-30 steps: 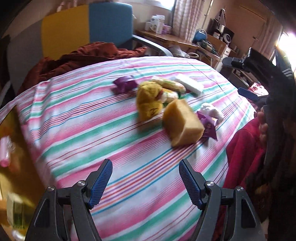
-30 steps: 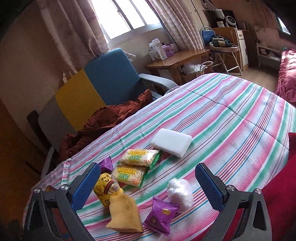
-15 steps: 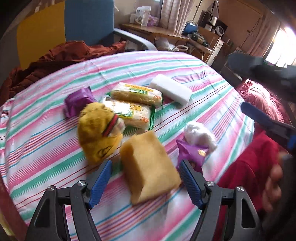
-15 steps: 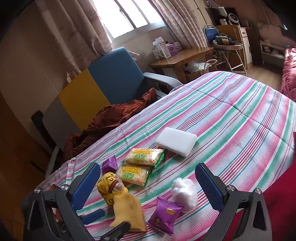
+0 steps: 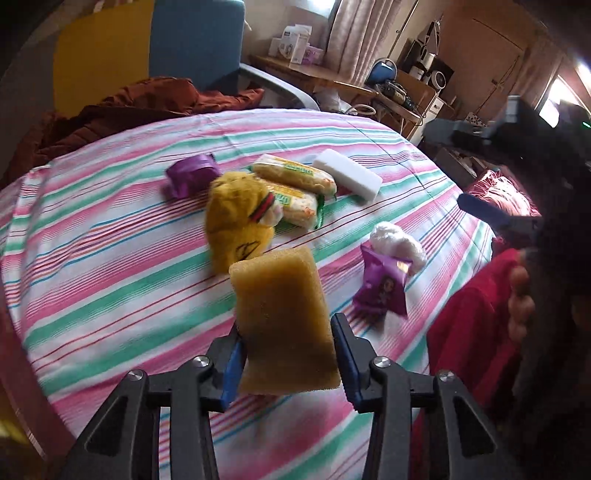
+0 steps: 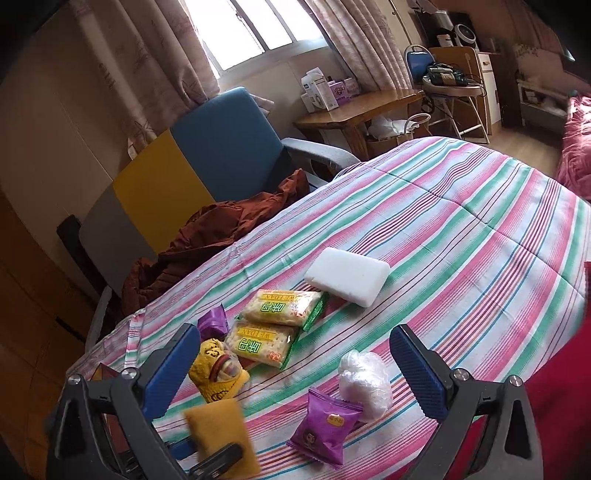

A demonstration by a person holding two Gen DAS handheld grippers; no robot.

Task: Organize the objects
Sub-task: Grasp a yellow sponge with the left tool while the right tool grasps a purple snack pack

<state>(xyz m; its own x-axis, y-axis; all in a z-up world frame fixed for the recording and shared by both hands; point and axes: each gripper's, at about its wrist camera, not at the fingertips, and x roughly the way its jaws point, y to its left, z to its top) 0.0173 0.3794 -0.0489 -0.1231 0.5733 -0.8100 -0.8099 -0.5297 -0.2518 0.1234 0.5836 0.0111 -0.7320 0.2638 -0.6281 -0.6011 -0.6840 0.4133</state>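
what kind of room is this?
Likely a lived-in bedroom: a bed under a striped quilt, a blue-and-yellow armchair by the curtained window, and a cluttered wooden desk.

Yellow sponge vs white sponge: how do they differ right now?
Colour: the yellow sponge is mustard yellow, the white sponge plain white. State: the yellow sponge sits between the closing pads of the left gripper; the white sponge lies free, with no gripper on it. Place: the yellow sponge is at the near edge of the striped bedspread, the white sponge farther in, beyond the cracker packs. Both are rectangular blocks.
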